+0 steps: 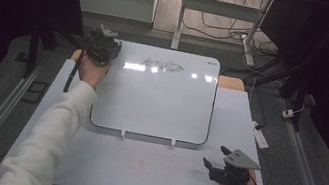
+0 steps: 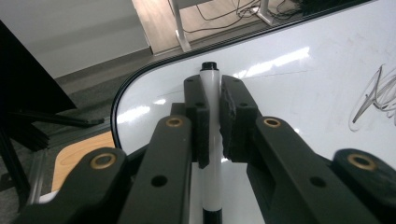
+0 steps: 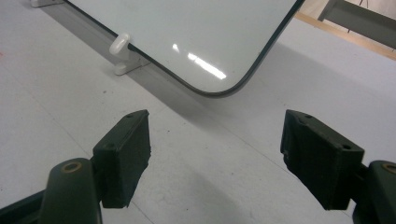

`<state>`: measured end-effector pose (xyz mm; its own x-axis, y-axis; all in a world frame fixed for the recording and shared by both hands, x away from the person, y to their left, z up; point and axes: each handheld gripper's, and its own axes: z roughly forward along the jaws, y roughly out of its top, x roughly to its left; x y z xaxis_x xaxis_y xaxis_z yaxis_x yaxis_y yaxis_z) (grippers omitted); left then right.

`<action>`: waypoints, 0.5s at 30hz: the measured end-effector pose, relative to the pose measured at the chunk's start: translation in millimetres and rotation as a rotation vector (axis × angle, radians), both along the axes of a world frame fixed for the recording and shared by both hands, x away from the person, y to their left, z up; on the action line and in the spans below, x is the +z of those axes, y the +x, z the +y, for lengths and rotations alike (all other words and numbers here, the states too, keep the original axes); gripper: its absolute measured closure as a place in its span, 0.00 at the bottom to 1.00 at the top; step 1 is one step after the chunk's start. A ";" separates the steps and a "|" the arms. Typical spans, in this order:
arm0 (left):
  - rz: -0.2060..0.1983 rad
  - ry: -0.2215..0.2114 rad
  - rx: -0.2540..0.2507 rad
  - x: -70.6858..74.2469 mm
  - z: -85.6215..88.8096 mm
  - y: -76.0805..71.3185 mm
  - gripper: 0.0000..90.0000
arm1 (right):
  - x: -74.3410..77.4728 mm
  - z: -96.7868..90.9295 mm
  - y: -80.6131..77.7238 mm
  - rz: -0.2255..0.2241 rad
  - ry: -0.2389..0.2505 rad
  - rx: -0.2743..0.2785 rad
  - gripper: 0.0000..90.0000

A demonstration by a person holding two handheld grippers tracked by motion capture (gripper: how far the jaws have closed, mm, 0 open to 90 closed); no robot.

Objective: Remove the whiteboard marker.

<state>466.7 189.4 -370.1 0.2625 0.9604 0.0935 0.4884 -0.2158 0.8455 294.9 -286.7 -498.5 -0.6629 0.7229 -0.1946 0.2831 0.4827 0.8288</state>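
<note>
- Black foam pads of my left gripper [image 2: 212,116] are clamped on a marker [image 2: 210,140]: smooth white round barrel, black at both ends, lying lengthwise between the jaws.
- Marker sits at the far-left corner of the whiteboard [image 1: 160,104], at or just over its surface; can't tell if it touches.
- Whiteboard is glossy white, thin dark rim, rounded corners, glare streaks from the lights.
- Dark scribble [image 1: 162,65] near its far edge, right of the left gripper [image 1: 101,46].
- Right gripper [image 1: 216,159] is wide open and empty, low over the matte pale table [image 1: 149,168], near the board's near-right corner.
- Two white clips [image 1: 122,134] on the board's near edge.
- Wooden panel [image 2: 77,156] pokes out beside the corner.
</note>
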 end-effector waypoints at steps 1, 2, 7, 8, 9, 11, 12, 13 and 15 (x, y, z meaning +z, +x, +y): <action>-0.002 -0.002 -0.002 0.2 0.4 -0.7 0.90 | 0.0 0.0 0.0 -0.001 0.000 0.000 0.27; -0.004 -0.004 -0.007 0.7 1.0 -1.6 0.90 | 0.0 0.0 0.0 -0.001 0.000 0.000 0.27; -0.014 -0.017 -0.038 6.5 4.7 -9.7 0.90 | -0.2 0.0 0.0 -0.002 0.000 -0.002 0.27; -0.017 -0.022 -0.045 7.9 5.8 -12.0 0.90 | -0.3 0.0 0.0 -0.003 -0.001 -0.001 0.27; -0.021 -0.026 -0.053 9.3 6.8 -14.5 0.90 | -0.4 0.0 0.0 -0.003 -0.001 -0.002 0.27; -0.039 -0.024 -0.066 12.2 8.4 -20.8 0.90 | -0.5 0.3 -0.1 -0.003 -0.001 -0.002 0.27; -0.049 -0.025 -0.074 13.8 9.0 -24.4 0.90 | -0.5 0.4 -0.2 -0.003 -0.002 -0.001 0.27; -0.056 -0.028 -0.084 15.5 9.6 -28.0 0.90 | -0.5 0.5 -0.3 -0.004 -0.003 -0.001 0.27; -0.067 -0.044 -0.109 18.4 11.1 -35.5 0.90 | -0.5 0.7 -0.3 -0.005 -0.003 -0.002 0.27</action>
